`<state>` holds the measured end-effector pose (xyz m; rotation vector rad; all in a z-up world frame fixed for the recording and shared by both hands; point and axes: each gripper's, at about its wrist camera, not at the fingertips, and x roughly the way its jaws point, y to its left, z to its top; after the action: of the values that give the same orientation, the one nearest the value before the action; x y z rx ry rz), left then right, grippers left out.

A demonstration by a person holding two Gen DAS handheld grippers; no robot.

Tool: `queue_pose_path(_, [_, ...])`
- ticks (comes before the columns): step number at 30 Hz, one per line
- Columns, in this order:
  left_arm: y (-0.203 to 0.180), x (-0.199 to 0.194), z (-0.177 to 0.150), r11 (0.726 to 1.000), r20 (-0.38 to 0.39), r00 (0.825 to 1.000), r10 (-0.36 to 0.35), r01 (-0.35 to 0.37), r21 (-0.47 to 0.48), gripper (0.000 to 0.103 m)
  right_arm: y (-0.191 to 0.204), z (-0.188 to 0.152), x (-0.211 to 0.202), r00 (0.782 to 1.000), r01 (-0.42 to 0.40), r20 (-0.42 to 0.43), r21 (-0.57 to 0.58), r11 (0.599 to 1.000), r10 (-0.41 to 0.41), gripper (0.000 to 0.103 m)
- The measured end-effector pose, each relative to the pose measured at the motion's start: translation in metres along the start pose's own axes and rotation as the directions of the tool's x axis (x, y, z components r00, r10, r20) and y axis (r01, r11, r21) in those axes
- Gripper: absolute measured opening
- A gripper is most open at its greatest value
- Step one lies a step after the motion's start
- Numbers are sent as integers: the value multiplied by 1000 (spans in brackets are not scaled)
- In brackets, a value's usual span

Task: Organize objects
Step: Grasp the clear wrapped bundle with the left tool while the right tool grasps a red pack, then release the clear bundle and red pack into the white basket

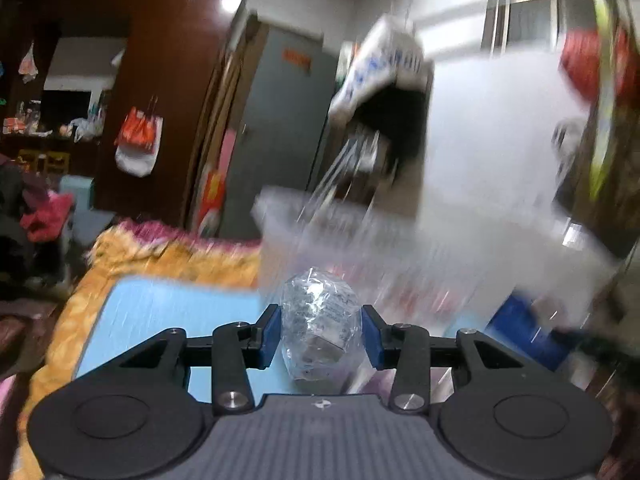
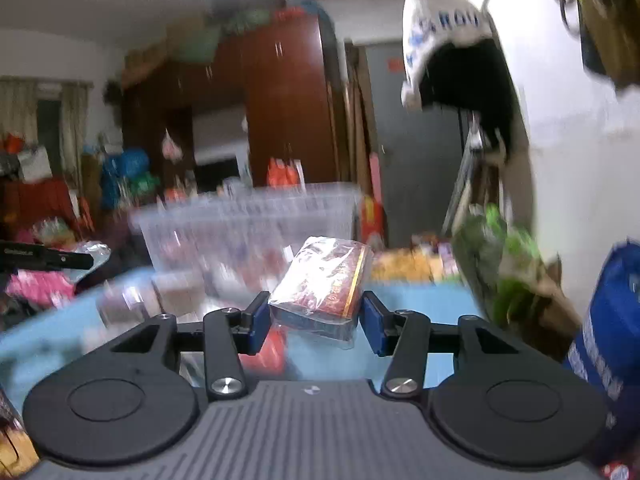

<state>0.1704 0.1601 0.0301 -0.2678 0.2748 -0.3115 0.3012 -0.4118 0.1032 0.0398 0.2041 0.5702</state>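
Observation:
My left gripper [image 1: 321, 336] is shut on a small grey object wrapped in clear crinkled plastic [image 1: 320, 320] and holds it above the light blue table [image 1: 172, 312], just in front of a clear plastic bin [image 1: 360, 248]. My right gripper [image 2: 316, 328] is shut on a red and gold packet in clear wrap [image 2: 324, 284] and holds it above the blue table [image 2: 420, 312]. The clear bin [image 2: 248, 224] stands behind it. The other gripper's black arm [image 2: 44, 258] shows at the far left with a shiny wrapped thing. Both views are blurred by motion.
Several small wrapped items [image 2: 160, 300] lie on the table left of the right gripper. A blue bag [image 2: 608, 320] stands at the right, green packaging [image 2: 500, 264] behind it. An orange blanket [image 1: 132, 256] borders the table. A white and black bag [image 1: 384, 76] hangs ahead.

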Motion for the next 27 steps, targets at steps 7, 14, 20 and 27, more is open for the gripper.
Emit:
queue_pose_path(7, [-68, 62, 108, 998, 13, 999, 40, -41, 52, 47, 42, 112, 61, 999, -38, -23, -134, 990, 35, 52])
queue_pose_path(14, [-74, 147, 104, 988, -122, 981, 153, -149, 41, 77, 51, 125, 147, 987, -49, -160, -192, 980, 18, 63])
queue_pose_path(20, [-75, 111, 85, 987, -100, 986, 131, -120, 103, 102, 44, 101, 116, 987, -59, -157, -182, 982, 30, 103])
queue_pose_path(27, [-54, 57, 36, 984, -120, 981, 155, -143, 102, 103, 18, 46, 72, 973, -98, -216, -48, 994, 86, 103])
